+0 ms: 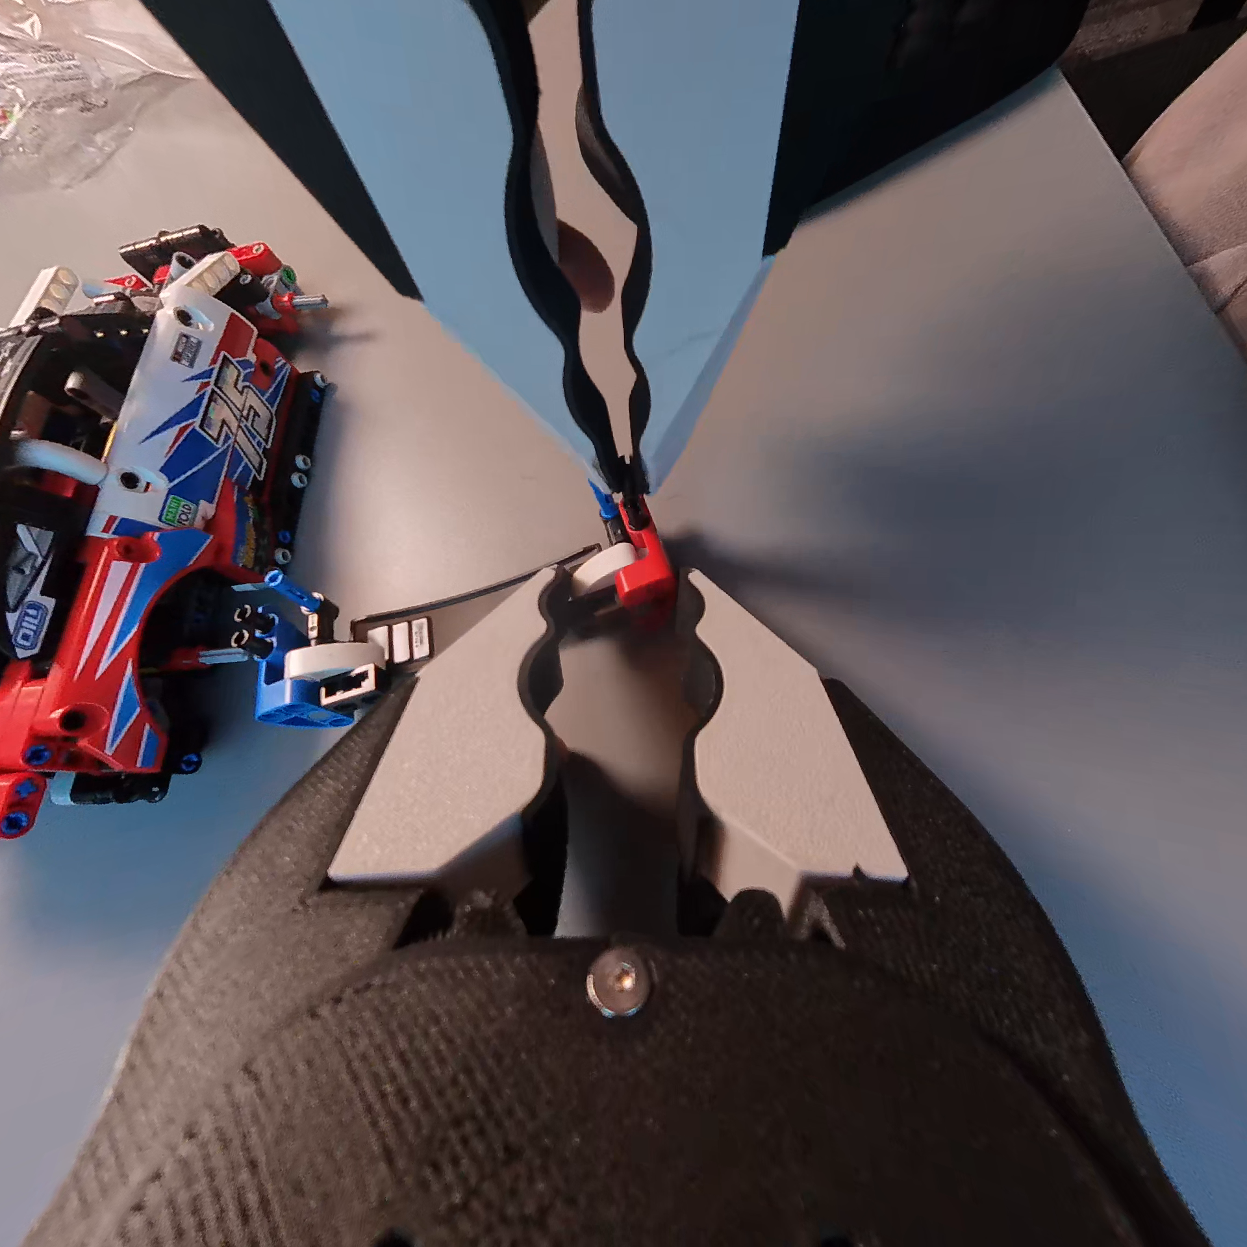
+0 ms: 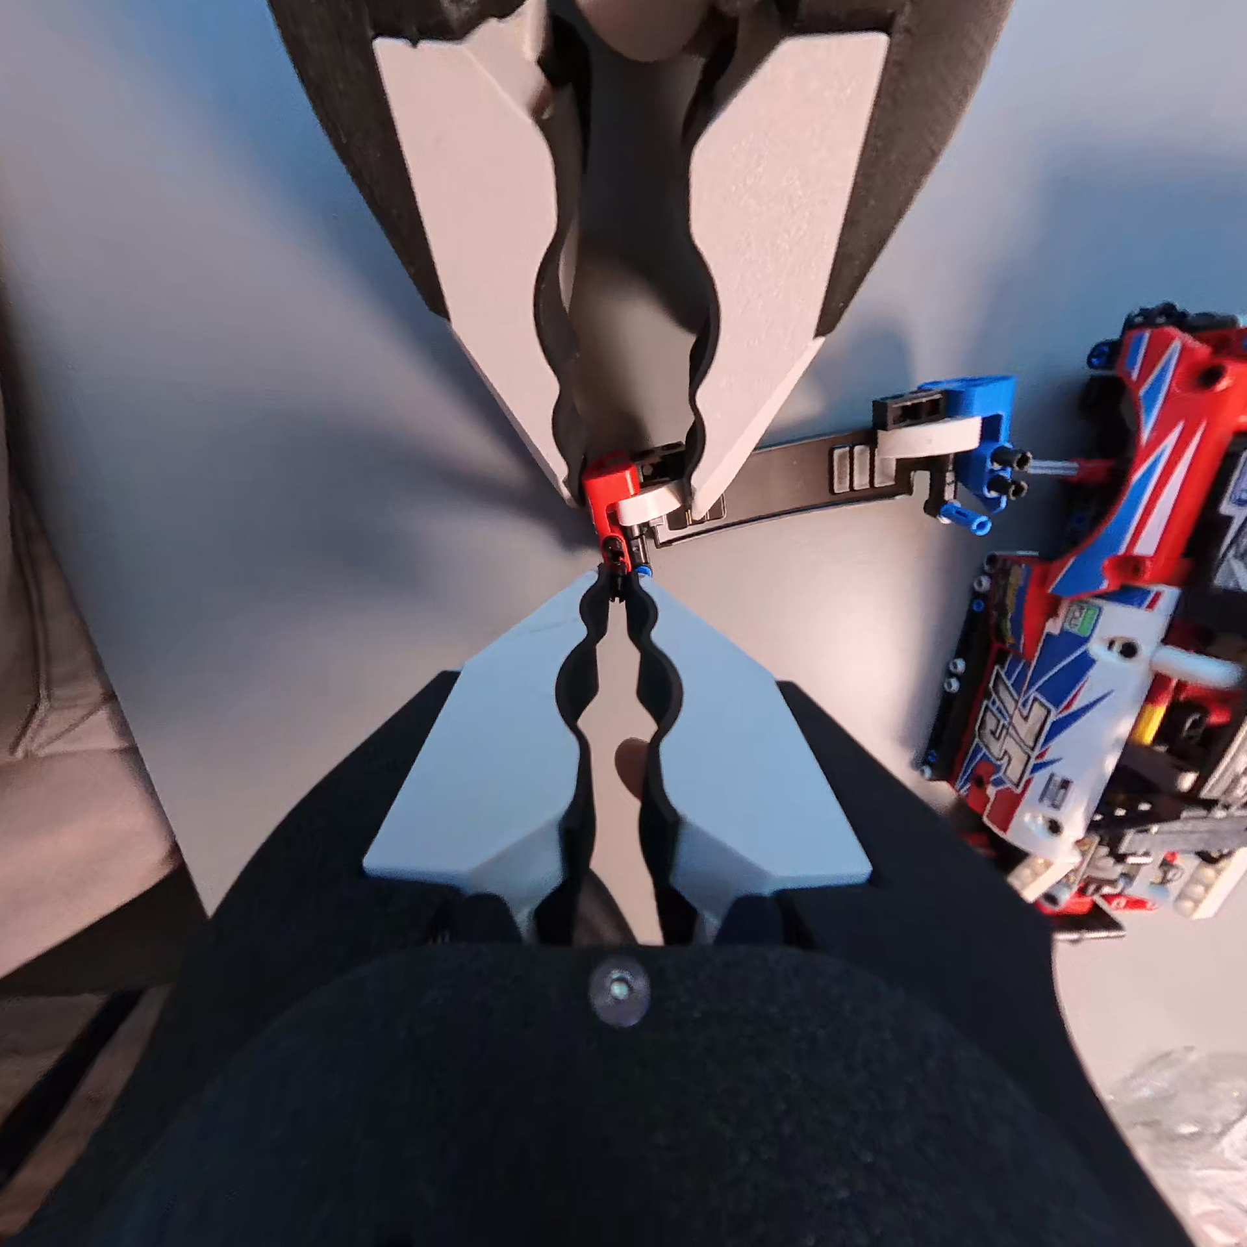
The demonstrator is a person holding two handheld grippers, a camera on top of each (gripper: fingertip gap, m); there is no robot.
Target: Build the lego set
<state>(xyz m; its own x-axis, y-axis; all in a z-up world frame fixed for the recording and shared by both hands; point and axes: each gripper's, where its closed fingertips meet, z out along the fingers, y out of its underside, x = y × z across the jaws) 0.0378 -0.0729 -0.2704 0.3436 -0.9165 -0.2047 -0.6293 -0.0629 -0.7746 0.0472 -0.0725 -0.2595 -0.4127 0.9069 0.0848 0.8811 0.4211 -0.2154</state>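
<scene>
**Two grippers meet nose to nose over the wing assembly**

Left gripper (image 1: pixel 617 590) first: its grey fingers are clamped on the red end of the wing assembly (image 2: pixel 796 482), pinching the red bracket (image 1: pixel 644 570) and the white curved piece (image 1: pixel 597 573) right at the tips. In the right wrist view that same gripper comes down from twelve o'clock, its jaws closed around the red-and-white end.

Now the right gripper (image 2: pixel 617 587), pale blue fingers with wavy black pads: the tips are drawn nearly together on a small black pin (image 2: pixel 614 557) that sits at the bracket's lower edge. A tiny blue pin (image 2: pixel 644 571) shows just beside it. Whether the black pin is seated in the bracket, I cannot tell. A fingertip of the person shows through the gap between the blue fingers.

Moving outward in the right wrist view: the black wing plate runs off toward three o'clock, lying low over the grey table (image 2: pixel 270 405), and ends in a blue bracket (image 2: pixel 978 418) capped with another white curved piece and black pins.

Farther out, at three to four o'clock, lies the race car (image 2: pixel 1106 675), red, white and blue with stickers on its panels, resting on the table, just beside the wing's blue end. In the left wrist view the car sits at nine o'clock, and a clear plastic bag (image 1: pixel 61 88) lies crumpled at eleven o'clock, well apart from the action.
</scene>
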